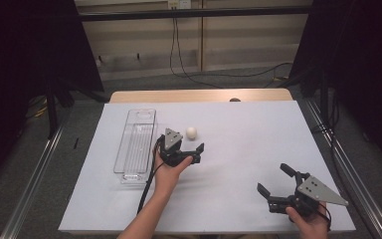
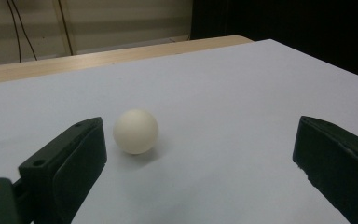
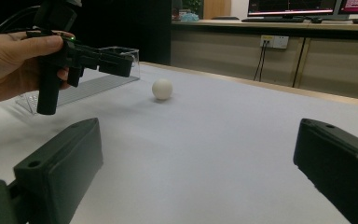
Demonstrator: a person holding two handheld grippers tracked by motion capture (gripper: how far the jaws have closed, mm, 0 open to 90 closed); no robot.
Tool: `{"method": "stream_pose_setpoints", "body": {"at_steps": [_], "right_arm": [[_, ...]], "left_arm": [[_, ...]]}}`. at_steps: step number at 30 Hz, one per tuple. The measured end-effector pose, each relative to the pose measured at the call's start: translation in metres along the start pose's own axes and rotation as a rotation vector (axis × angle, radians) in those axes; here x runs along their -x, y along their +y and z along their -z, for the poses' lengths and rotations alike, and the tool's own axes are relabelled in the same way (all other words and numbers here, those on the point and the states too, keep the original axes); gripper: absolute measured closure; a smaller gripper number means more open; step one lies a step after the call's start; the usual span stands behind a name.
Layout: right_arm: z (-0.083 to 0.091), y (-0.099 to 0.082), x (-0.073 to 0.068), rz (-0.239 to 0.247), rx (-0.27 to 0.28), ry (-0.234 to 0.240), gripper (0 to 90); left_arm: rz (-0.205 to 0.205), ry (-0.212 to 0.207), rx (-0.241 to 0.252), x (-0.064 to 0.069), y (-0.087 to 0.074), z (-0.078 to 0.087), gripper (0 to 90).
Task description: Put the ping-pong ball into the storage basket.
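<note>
White sheeting covered the table (image 1: pixel 258 124), with a small white ball (image 1: pixel 191 132) lying loose on it and both grippers spread open.

From the high view, a clear plastic tray (image 1: pixel 136 144) sat at the left of the sheet; the left gripper (image 1: pixel 191 144), held in the left hand (image 1: pixel 166 172), hovered just right of the tray with its jaws apart, the ball near them and ungripped, while the right gripper (image 1: pixel 274 179) was well apart at the near right corner, jaws wide and empty. In the left gripper view, the ball (image 2: pixel 135 131) rested on the sheet beyond the jaws, close to the left one, both jaws standing far apart. In the right gripper view, its own jaws gaped with nothing between them; farther off lay the ball (image 3: pixel 161 88), the tray (image 3: pixel 86 84) and the left hand (image 3: pixel 14 63) holding the left gripper (image 3: pixel 116 63).
</note>
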State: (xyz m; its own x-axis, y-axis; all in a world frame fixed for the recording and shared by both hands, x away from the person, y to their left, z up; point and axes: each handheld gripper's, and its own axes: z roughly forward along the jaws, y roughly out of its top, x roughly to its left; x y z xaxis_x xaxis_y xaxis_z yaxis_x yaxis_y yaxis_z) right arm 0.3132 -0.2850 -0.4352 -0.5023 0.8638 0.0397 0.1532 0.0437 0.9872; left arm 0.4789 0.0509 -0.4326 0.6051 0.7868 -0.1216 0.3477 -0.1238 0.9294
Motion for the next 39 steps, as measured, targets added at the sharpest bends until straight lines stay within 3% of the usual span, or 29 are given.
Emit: {"method": "stream_pose_setpoints", "body": {"at_steps": [7,9,10,13,16,20,36,39], "right_arm": [[0.0001,0.0001,0.0001,-0.001,0.000,0.002,0.9],[0.0001,0.0000,0.0002,0.000,0.000,0.001,0.9],[0.0000,-0.0001,0.0002,-0.001,0.000,0.001,0.9],[0.0000,0.0001,0.0000,0.000,0.001,-0.001,0.9],[0.0000,0.0000,0.0001,-0.001,0.001,0.001,0.9],[-0.0001,0.0000,0.0000,0.001,0.002,-0.001,0.8],[0.0005,0.0003,0.0001,-0.006,0.001,0.001,0.9],[0.0001,0.0002,0.0002,-0.003,0.003,-0.001,0.9]], "left_arm": [[-0.008,0.002,0.002,-0.0008,-0.0001,-0.0022,3.1],[0.005,0.000,0.003,-0.0006,-0.0007,-0.0027,3.1],[-0.014,0.003,-0.008,-0.0022,-0.0004,-0.0023,3.1],[-0.019,0.006,-0.013,-0.0033,-0.0002,-0.0024,3.1],[0.007,0.010,-0.009,-0.0026,-0.0007,-0.0040,3.2],[-0.017,0.015,-0.028,-0.0027,0.0017,-0.0042,3.0],[-0.026,0.026,-0.036,-0.0045,0.0091,-0.0082,3.0],[-0.012,0.036,-0.039,-0.0052,0.0087,-0.0086,3.0]]}}
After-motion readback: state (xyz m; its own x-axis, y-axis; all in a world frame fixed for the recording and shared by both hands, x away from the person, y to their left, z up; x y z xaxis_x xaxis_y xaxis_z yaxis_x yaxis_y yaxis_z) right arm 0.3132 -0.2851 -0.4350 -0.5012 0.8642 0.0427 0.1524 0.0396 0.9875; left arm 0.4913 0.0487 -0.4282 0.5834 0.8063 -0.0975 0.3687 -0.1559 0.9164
